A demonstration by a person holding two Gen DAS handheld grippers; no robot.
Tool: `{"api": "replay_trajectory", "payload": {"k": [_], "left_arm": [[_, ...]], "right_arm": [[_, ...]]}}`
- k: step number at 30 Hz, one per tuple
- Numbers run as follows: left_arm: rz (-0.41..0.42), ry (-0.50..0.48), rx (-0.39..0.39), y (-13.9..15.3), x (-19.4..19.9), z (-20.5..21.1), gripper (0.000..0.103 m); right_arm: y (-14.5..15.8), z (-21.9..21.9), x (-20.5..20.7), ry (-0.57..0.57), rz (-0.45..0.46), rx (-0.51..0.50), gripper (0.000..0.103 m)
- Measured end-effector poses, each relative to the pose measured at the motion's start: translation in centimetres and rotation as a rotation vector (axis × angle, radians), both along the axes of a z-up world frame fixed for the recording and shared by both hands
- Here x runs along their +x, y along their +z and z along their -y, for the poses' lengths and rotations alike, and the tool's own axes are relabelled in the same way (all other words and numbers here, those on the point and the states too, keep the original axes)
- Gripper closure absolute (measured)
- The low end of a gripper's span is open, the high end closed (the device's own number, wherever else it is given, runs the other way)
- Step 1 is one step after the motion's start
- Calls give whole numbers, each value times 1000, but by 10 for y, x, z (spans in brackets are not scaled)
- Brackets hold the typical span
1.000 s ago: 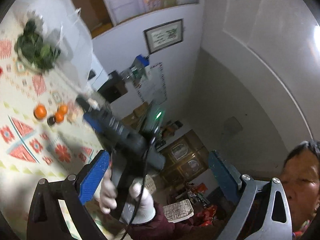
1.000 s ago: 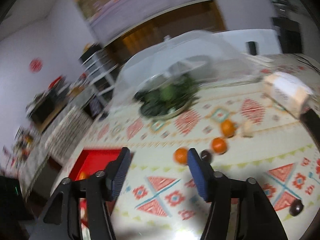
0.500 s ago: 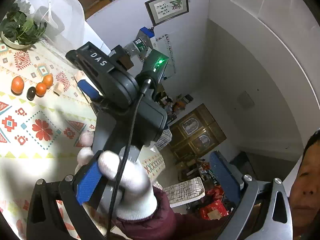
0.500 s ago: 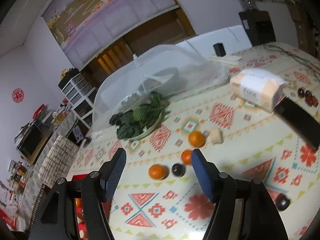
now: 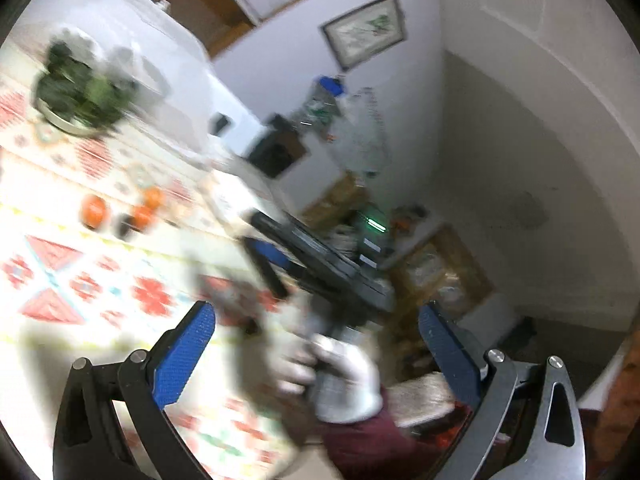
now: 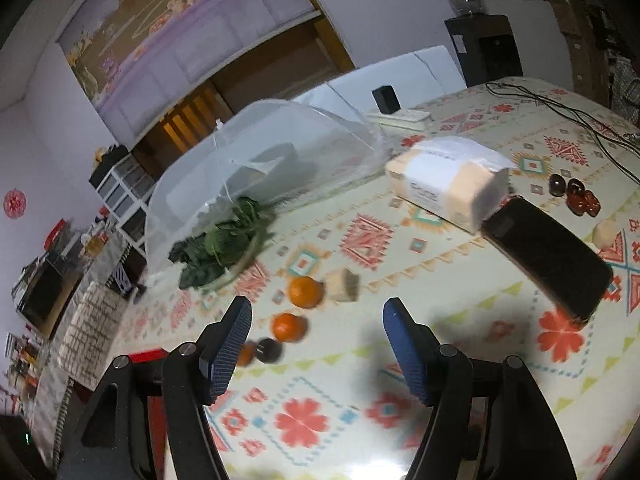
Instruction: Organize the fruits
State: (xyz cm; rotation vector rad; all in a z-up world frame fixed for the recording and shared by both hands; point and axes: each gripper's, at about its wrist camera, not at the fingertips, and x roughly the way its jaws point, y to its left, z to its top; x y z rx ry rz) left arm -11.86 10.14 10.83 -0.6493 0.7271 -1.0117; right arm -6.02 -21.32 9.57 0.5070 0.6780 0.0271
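Note:
Three oranges lie in a row on the patterned tablecloth: one [image 6: 306, 291], one [image 6: 289, 327] and a third [image 6: 245, 353] partly behind my right gripper's left finger. A dark round fruit [image 6: 269, 350] sits by them. More dark fruits [image 6: 574, 196] lie at the far right. My right gripper [image 6: 316, 344] is open and empty, just above and near the oranges. My left gripper [image 5: 314, 352] is open and empty, held off the table's side; its blurred view shows the oranges [image 5: 94, 211] far left and the right gripper's body [image 5: 320, 264] in a gloved hand.
A red tray [image 6: 150, 357] shows at the table's left edge. A dish of greens [image 6: 222, 246] sits by a mesh food cover [image 6: 280, 152]. A tissue pack [image 6: 448, 182], a black phone [image 6: 548, 258], a pale block [image 6: 342, 285] and cables [image 6: 560, 108] are on the table.
The right gripper has moved closer to the oranges and to the right. The left view has swung, and the right gripper's body sits lower and farther in it.

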Motion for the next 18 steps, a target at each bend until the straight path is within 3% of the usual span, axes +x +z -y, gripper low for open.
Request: {"api": "replay_trajectory", "payload": {"k": [5,7,11,15,18], "left_arm": [[21,212,296,0,32,-4,2],[14,250,358,-4,46,-2,2],[-40,276,396,-22,76,5,2],[-96,284,442,-42,102,15,3],[-132,295,492,-56,118,23,15]], "right_arm": [[-13,34,-20,66,-27,-68,29],[-20,47,-30,85,-44,-95,29],[-41,59,-49,139,-114,-138,29],[-58,46,-59,209,-165,-199,32],[-69,31,-60,245,-189,-268,40]]}}
